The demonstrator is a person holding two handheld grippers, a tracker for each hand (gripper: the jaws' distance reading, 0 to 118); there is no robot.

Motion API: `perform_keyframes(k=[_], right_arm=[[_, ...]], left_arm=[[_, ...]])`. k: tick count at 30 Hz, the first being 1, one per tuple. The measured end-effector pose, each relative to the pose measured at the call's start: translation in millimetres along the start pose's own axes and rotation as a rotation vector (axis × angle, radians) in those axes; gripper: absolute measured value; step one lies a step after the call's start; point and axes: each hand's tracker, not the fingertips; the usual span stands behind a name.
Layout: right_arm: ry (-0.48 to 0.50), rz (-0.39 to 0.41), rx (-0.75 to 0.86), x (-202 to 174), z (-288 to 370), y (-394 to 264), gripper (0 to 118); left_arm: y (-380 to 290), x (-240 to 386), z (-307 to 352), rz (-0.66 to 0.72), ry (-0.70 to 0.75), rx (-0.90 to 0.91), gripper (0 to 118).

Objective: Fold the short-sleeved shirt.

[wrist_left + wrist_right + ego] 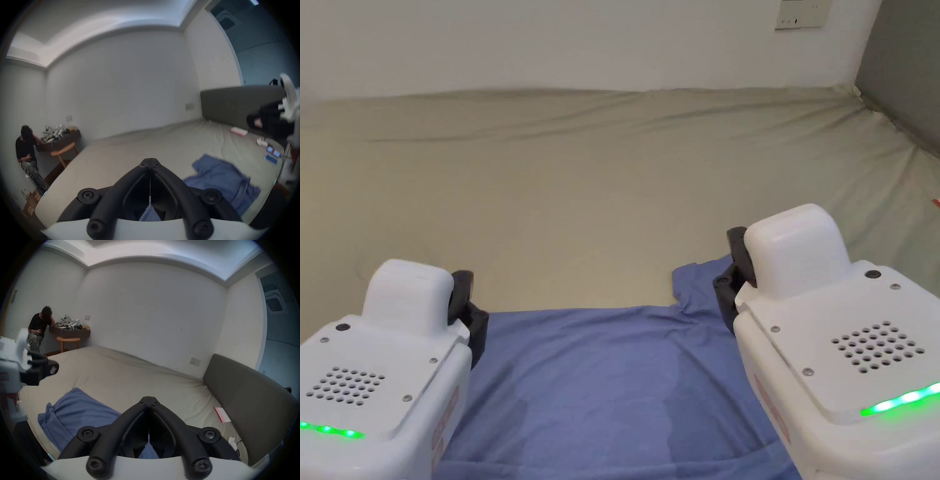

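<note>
A blue short-sleeved shirt [612, 375] lies spread on the beige bed sheet [612, 187], its far edge running between my two grippers. At that edge's left end is my left gripper [467, 303]. In the left gripper view its jaws [151, 160] are closed, with blue cloth showing between them near their base. My right gripper [732, 275] is at the right end, beside a raised sleeve. Its jaws [148, 398] are closed too, with blue cloth in the gap. More of the shirt [219, 177] [78, 407] trails off beside each gripper.
A grey headboard [251, 402] bounds the bed on the right, with a pink box [221, 417] and small items [271, 154] near it. A white wall runs along the far side. A person [39, 327] sits at a desk with a wooden stool [68, 340] beyond the bed's left end.
</note>
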Motion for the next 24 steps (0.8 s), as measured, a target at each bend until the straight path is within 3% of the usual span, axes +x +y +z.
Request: perform_keyframes(k=[6,7,9,10,11,16,18,20,22,23,24], right_arm=[[-0.031,-0.032,-0.122,20.9,-35.9,-39.0,2],[-0.038,-0.034,-0.14,24.5,-41.5,-43.8,2],[-0.043,-0.037,-0.167,30.9,-50.7,-50.8,2],[-0.045,-0.04,-0.183,34.6,-55.9,-54.3,2],[-0.047,-0.041,-0.196,37.4,-60.0,-57.1,2],[-0.068,-0.054,-0.26,49.1,-73.8,-70.6,2],[-0.072,-0.055,-0.28,51.3,-75.5,-74.8,2],[-0.086,-0.036,-0.297,53.0,-77.7,-79.1,2],[-0.086,-0.035,-0.314,55.8,-79.9,-82.0,2],[-0.087,-0.039,-0.319,57.6,-81.2,-83.0,2],[-0.089,-0.047,-0.324,60.3,-83.5,-84.2,2]], left_arm=[[-75.0,-54.7,-113.6,0.139,0.054,-0.309,0],[-77.5,-60.8,-128.4,0.151,0.075,-0.328,16],[-83.3,-79.5,-168.5,0.204,0.069,-0.398,101],[-85.3,-86.7,-187.7,0.221,0.063,-0.401,118],[-86.7,-87.9,-195.3,0.238,0.067,-0.373,110],[-84.1,-107.2,-253.8,0.277,0.12,-0.478,111],[-89.1,-108.3,-267.5,0.281,0.114,-0.487,102],[-99.5,-102.8,-280.4,0.235,0.13,-0.527,83],[-109.7,-91.4,-280.7,0.179,0.09,-0.548,76],[-129.4,-112.4,-306.6,0.187,0.112,-0.501,62],[-130.1,-115.3,-310.3,0.185,0.08,-0.523,36]])
